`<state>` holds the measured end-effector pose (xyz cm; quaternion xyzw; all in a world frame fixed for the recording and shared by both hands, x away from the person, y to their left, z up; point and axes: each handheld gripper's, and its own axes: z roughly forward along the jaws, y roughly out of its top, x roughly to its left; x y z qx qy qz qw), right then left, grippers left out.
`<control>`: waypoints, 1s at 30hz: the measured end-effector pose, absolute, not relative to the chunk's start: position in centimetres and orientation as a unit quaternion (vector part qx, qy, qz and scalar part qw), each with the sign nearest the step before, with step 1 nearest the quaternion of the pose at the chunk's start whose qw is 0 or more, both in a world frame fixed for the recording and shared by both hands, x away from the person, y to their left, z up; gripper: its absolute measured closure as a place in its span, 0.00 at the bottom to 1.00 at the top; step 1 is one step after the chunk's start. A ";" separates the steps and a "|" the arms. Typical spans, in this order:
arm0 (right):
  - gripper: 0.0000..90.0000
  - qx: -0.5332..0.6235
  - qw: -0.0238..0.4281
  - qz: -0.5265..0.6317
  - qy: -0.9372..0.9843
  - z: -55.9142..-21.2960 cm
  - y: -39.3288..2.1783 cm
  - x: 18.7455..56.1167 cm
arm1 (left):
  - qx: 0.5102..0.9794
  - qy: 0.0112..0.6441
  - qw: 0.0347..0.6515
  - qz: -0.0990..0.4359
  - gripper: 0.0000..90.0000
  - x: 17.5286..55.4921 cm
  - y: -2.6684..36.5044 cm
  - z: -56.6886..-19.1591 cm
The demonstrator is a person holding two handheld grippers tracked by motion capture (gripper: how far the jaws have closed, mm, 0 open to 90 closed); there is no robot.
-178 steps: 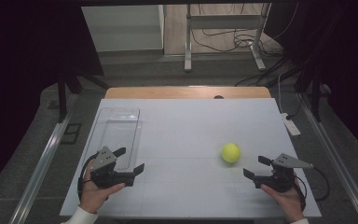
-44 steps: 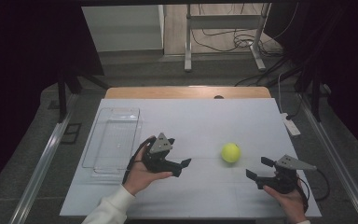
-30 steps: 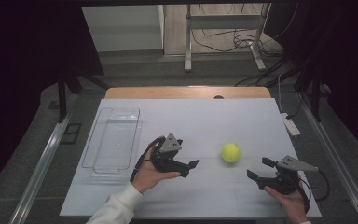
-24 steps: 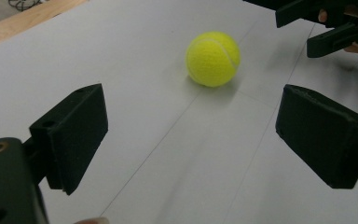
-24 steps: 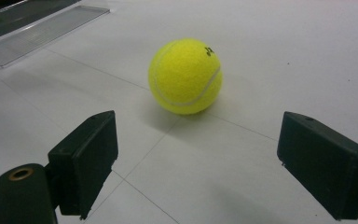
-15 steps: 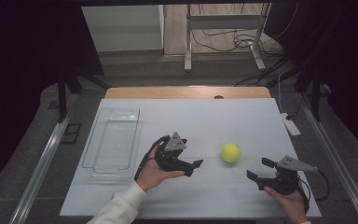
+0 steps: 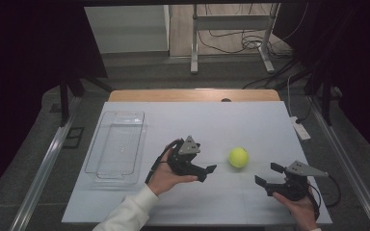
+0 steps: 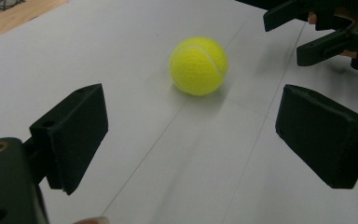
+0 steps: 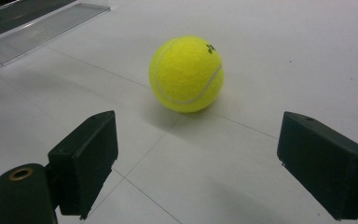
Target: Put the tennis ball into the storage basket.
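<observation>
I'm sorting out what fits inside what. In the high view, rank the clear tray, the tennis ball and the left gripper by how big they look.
1. Clear tray, by far the largest.
2. Left gripper, held above the table and so nearer the camera, which may flatter it.
3. Tennis ball, smallest.

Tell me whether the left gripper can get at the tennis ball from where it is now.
Probably yes. The left gripper points at the tennis ball with jaws spread wide, and bare table lies between them. The right gripper sits off to the side.

White table [image 7: 250, 120]: tennis ball [image 7: 238, 157] right of centre, clear tray [image 7: 117, 146] at left.
</observation>
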<state>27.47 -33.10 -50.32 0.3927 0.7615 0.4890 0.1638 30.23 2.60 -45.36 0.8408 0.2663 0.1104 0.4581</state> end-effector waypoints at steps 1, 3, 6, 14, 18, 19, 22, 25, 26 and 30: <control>0.14 0.393 0.164 0.489 0.762 -50.3 -33.1 27.5 | 0.841 0.266 0.458 0.110 0.11 30.2 2.5 -45.3; 0.14 0.392 0.163 0.490 0.761 -50.3 -33.1 27.5 | 0.842 0.264 0.458 0.109 0.11 30.3 2.4 -45.3; 0.14 0.392 0.164 0.490 0.761 -50.3 -33.2 27.4 | 0.843 0.262 0.458 0.108 0.11 30.3 2.0 -45.2; 0.14 0.391 0.163 0.491 0.761 -50.3 -33.2 27.4 | 0.847 0.254 0.455 0.105 0.11 30.5 1.1 -45.1; 0.14 0.392 0.163 0.491 0.761 -50.3 -33.2 27.4 | 0.847 0.253 0.455 0.105 0.11 30.6 0.9 -45.1; 0.14 0.392 0.163 0.491 0.761 -50.4 -33.2 27.4 | 0.847 0.254 0.456 0.105 0.11 30.6 0.8 -45.1; 0.14 0.390 0.165 0.489 0.763 -50.4 -33.1 27.4 | 0.846 0.255 0.456 0.103 0.11 30.7 0.7 -45.2; 0.14 0.389 0.165 0.489 0.763 -50.4 -33.1 27.4 | 0.847 0.255 0.456 0.099 0.11 30.9 0.4 -45.3; 0.14 0.390 0.165 0.489 0.763 -50.4 -33.2 27.4 | 0.848 0.254 0.455 0.097 0.11 30.9 0.4 -45.3; 0.14 0.390 0.165 0.489 0.763 -50.4 -33.2 27.4 | 0.848 0.256 0.455 0.094 0.11 31.1 0.2 -45.4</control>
